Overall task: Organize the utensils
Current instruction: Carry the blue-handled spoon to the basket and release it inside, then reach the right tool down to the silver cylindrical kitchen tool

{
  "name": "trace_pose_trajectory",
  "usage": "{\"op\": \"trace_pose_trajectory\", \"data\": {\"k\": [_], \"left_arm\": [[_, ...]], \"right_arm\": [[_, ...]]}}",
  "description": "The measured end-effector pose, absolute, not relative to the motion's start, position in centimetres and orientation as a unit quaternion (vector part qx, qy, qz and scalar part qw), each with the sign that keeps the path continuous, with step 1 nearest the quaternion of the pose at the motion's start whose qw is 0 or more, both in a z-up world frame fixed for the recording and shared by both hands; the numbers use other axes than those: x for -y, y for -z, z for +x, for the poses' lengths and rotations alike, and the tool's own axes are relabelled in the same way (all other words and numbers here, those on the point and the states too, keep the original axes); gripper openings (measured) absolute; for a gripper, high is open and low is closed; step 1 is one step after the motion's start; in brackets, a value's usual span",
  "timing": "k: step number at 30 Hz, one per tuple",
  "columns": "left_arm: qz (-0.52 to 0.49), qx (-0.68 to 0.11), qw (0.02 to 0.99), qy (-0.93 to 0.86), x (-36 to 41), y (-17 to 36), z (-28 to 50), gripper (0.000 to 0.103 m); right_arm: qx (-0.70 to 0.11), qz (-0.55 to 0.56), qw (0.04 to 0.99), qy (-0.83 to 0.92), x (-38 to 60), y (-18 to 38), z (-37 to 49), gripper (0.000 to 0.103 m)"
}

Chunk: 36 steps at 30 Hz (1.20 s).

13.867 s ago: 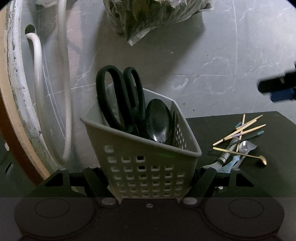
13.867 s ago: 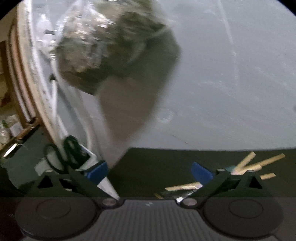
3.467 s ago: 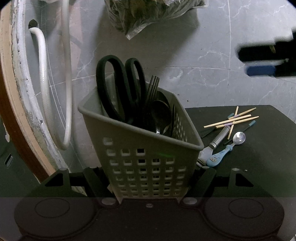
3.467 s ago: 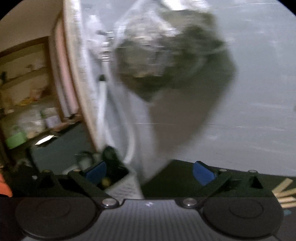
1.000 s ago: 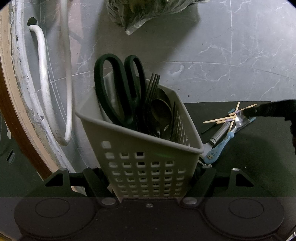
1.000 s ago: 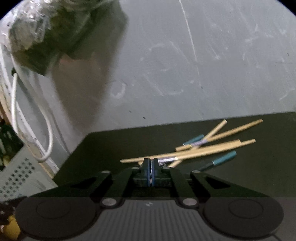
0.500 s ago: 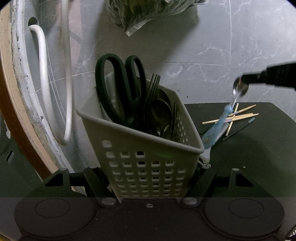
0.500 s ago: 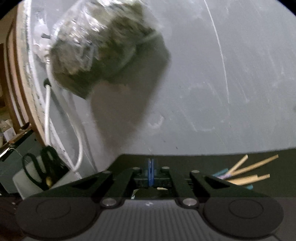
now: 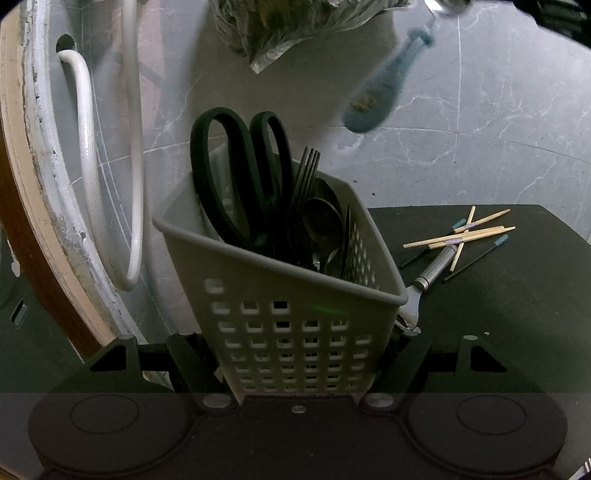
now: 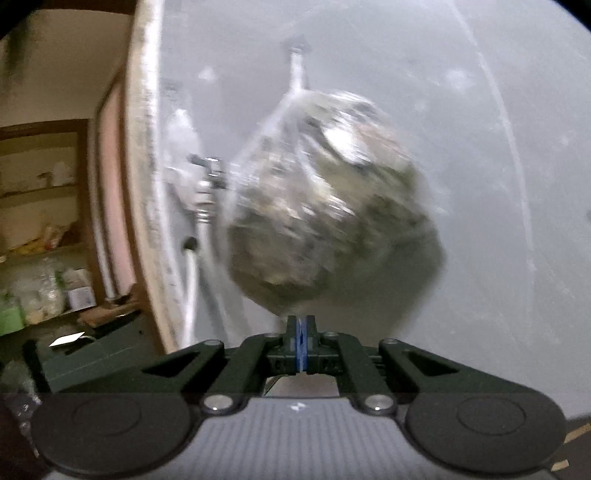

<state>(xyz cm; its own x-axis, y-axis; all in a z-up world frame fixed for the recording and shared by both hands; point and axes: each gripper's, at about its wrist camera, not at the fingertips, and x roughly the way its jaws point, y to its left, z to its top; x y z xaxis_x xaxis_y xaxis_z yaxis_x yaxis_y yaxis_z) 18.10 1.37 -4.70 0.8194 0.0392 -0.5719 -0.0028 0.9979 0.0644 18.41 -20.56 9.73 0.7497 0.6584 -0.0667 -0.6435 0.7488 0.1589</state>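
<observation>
White hose (image 9: pixel 86 162) loops down the marbled grey wall at the far left of the left wrist view, beside a worn, curved wooden edge. Next comes the grey perforated utensil basket (image 9: pixel 291 317), gripped at its base by the left gripper (image 9: pixel 295 363), whose jaws press against the basket's two sides and hold it tilted. Inside it stand black-handled scissors (image 9: pixel 240 173) at the left, a dark fork (image 9: pixel 304 177) with tines up in the middle, and dark spoons (image 9: pixel 321 221) toward the right. Above the basket a clear plastic bag (image 9: pixel 295 26) of dark greenish contents hangs on the wall. To the right of the bag, a blue-handled spoon (image 9: pixel 384 88) hangs blurred in the air, its bowl uppermost at the frame's top edge and its broad handle end pointing down toward the basket; the right gripper (image 10: pixel 300 349) has it pinched by the bowl end, jaws closed tight with the blue pads nearly meeting. Lower right, on the dark table (image 9: pixel 517 314), a metal-handled utensil (image 9: pixel 428 273) lies with its head just behind the basket's corner, and beyond it a loose pile of wooden chopsticks (image 9: pixel 461 236) and thin dark sticks with blue tips (image 9: pixel 476 256) lies crossed. In the right wrist view the bag fills the middle, blurred, with cluttered shelves (image 10: pixel 40 258) at the far left.
</observation>
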Motion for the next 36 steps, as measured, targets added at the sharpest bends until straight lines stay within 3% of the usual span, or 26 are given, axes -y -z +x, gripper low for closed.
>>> {"op": "trace_pose_trajectory", "data": {"k": [13, 27, 29, 31, 36], "left_arm": [[0.031, -0.301, 0.953, -0.010, -1.3, 4.7, 18.1, 0.077], [0.031, -0.300, 0.953, -0.009, -1.3, 4.7, 18.1, 0.077], [0.031, -0.300, 0.953, -0.009, -1.3, 4.7, 18.1, 0.077], [0.030, -0.300, 0.953, -0.009, -1.4, 4.7, 18.1, 0.077], [0.030, -0.300, 0.953, -0.009, -1.4, 4.7, 18.2, 0.077]], "right_arm": [[-0.058, -0.054, 0.904, -0.421, 14.3, -6.9, 16.6, 0.001], [-0.108, -0.091, 0.883, -0.448, 12.6, -4.1, 16.1, 0.003], [-0.111, -0.088, 0.882, -0.449, 12.8, -3.9, 16.1, 0.012], [-0.111, -0.079, 0.884, -0.448, 13.2, -3.9, 16.2, 0.030], [-0.117, -0.040, 0.900, -0.418, 15.7, -4.1, 17.3, 0.057]]}}
